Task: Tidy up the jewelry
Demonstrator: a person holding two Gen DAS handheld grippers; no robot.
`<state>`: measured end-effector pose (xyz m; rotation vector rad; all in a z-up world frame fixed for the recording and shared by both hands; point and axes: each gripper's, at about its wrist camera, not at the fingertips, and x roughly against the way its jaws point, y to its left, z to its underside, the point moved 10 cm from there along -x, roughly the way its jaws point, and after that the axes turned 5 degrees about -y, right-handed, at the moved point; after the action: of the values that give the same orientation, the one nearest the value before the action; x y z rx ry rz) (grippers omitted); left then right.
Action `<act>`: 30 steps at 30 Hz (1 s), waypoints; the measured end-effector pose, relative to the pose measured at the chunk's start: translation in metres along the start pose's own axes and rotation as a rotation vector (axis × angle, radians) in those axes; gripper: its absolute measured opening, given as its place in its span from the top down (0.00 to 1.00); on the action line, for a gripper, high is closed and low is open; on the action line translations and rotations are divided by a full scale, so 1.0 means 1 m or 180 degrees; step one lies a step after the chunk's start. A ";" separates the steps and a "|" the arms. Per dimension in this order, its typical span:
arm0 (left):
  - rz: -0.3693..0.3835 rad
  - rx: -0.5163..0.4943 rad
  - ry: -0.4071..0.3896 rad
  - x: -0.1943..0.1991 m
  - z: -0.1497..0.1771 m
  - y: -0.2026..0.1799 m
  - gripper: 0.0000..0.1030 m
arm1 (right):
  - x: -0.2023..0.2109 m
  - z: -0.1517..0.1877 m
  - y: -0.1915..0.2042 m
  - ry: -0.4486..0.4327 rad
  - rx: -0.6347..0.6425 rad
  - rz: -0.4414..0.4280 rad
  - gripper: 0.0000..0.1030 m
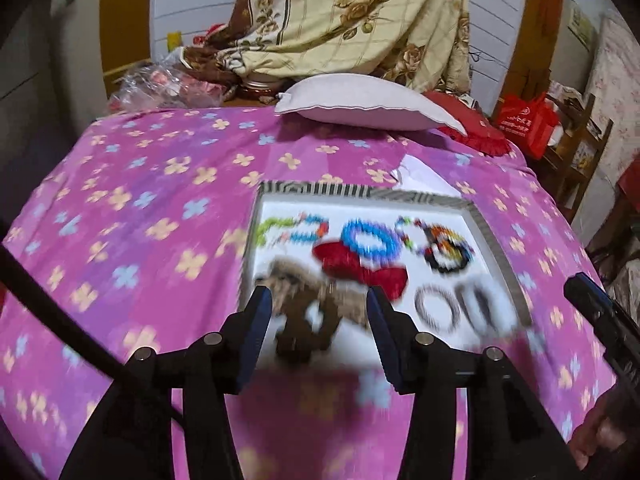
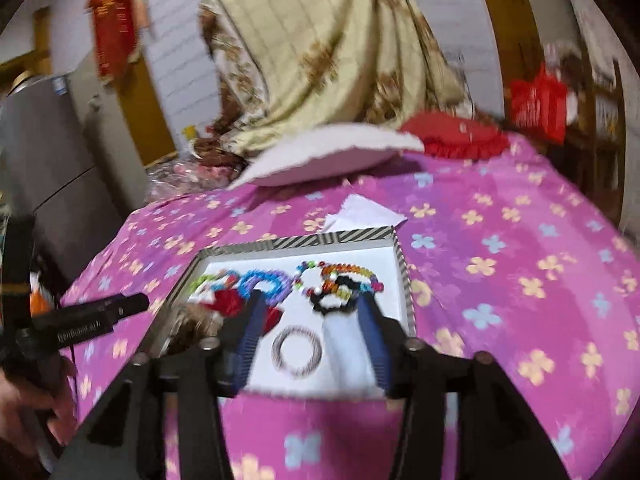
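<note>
A shallow white tray with a striped rim [image 1: 320, 189] [image 2: 332, 238] lies on the pink flowered bedspread. In it are a blue bead bracelet [image 1: 370, 238] [image 2: 266, 280], a red bow [image 1: 360, 268] [image 2: 228, 304], a brown fuzzy hair tie [image 1: 308, 300] [image 2: 192, 326], a multicoloured and black bead bracelet [image 1: 444, 250] [image 2: 340, 286], a green bead strand [image 1: 276, 228] and a striped ring hair tie [image 1: 438, 306] [image 2: 297, 351]. My left gripper [image 1: 318, 300] is open above the brown tie. My right gripper [image 2: 310, 306] is open above the striped ring.
A white pillow [image 1: 360, 102] [image 2: 328, 156] and a red cushion [image 1: 476, 128] [image 2: 456, 136] lie at the bed's far end under a floral blanket [image 1: 344, 20]. White paper [image 1: 424, 178] [image 2: 364, 212] sits behind the tray. A red bag [image 1: 528, 120] stands at the right.
</note>
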<state>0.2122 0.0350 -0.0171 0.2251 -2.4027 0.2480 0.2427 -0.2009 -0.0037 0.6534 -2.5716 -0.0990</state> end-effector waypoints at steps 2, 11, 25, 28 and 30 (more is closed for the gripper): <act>-0.0017 -0.0016 -0.0007 0.024 0.015 -0.001 0.54 | 0.022 0.021 0.008 -0.0017 0.0104 0.0017 0.46; -0.0212 -0.0279 -0.0428 0.106 0.067 -0.023 0.44 | 0.064 0.049 0.014 0.0030 0.0297 0.0160 0.33; -0.0072 0.0035 -0.0233 0.061 0.104 -0.052 0.44 | 0.087 0.064 -0.024 0.0164 0.0474 0.0406 0.33; -0.0250 -0.0083 0.0098 0.041 0.124 -0.051 0.44 | 0.082 0.064 -0.023 0.0181 0.0423 0.0366 0.31; -0.0255 -0.0114 0.0159 0.038 0.130 -0.053 0.44 | 0.073 0.069 -0.021 0.0276 0.0415 0.0386 0.31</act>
<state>0.1140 -0.0509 -0.0811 0.2947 -2.3408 0.1716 0.1631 -0.2570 -0.0361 0.5345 -2.5420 0.1353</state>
